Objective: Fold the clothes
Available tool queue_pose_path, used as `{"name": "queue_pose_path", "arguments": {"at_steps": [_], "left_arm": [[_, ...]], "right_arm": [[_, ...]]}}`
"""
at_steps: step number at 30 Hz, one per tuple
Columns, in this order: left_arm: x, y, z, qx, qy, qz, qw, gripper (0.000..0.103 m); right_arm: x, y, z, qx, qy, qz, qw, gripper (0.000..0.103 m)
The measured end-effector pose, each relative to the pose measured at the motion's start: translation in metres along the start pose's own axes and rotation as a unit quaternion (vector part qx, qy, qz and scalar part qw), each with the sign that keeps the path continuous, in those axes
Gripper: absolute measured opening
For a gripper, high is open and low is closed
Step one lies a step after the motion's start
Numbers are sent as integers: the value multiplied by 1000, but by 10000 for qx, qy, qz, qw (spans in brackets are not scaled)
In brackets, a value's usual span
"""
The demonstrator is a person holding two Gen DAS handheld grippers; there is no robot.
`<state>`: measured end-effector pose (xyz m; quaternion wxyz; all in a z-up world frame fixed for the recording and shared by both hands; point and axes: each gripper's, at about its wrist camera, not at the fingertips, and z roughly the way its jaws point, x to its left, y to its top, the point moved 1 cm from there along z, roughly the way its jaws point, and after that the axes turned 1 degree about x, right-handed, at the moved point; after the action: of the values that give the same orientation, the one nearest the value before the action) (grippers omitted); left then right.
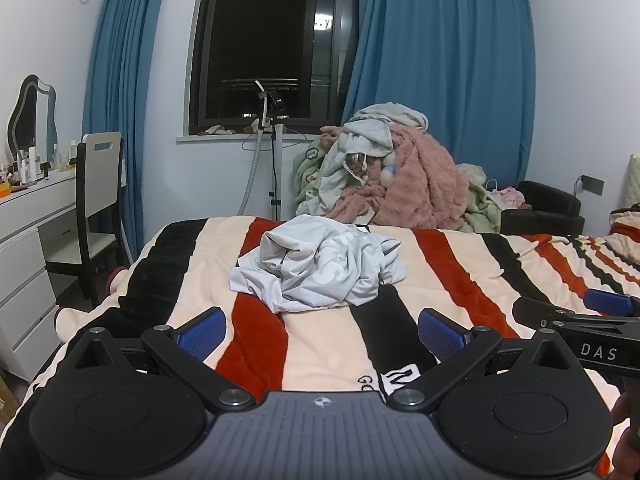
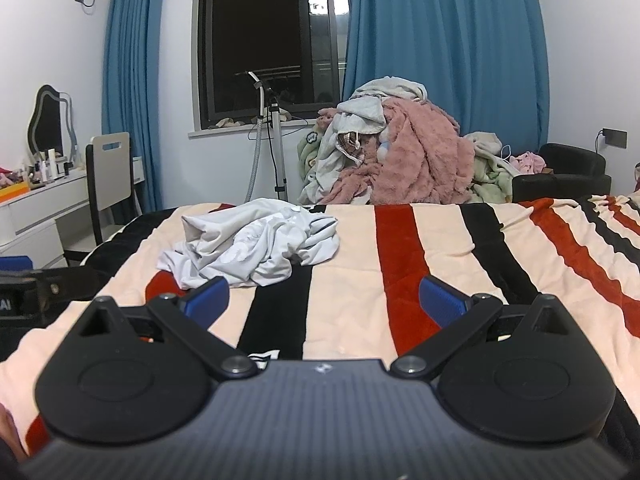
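A crumpled pale grey garment (image 1: 320,266) lies in a heap on the striped bed blanket (image 1: 460,272), ahead of both grippers. In the right wrist view the garment (image 2: 256,246) sits ahead and to the left on the blanket (image 2: 440,248). My left gripper (image 1: 320,330) is open and empty, its blue pads apart, a little short of the garment. My right gripper (image 2: 324,298) is open and empty, just short of the garment's near edge. The right gripper also shows at the right edge of the left wrist view (image 1: 592,312).
A big pile of pink, green and grey clothes (image 1: 384,176) stands beyond the bed. A garment steamer pole (image 1: 276,152) stands under the dark window. A white dresser (image 1: 28,232) and chair (image 1: 98,208) are at the left. A black armchair (image 1: 544,208) is at the right.
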<state>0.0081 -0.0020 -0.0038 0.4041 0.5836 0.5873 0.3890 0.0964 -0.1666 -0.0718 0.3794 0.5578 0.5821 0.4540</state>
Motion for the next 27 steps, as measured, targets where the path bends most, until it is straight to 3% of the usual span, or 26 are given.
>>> {"name": "queue_pose_path", "arguments": {"at_steps": [21, 27], "left_arm": [[0, -1, 6, 26, 167, 18, 9999, 103], [-8, 2, 29, 239, 210, 237, 9992, 103]], "right_arm": [[-4, 5, 0, 39, -73, 144, 9999, 103], [-11, 55, 10, -175, -42, 348, 9992, 103]]}}
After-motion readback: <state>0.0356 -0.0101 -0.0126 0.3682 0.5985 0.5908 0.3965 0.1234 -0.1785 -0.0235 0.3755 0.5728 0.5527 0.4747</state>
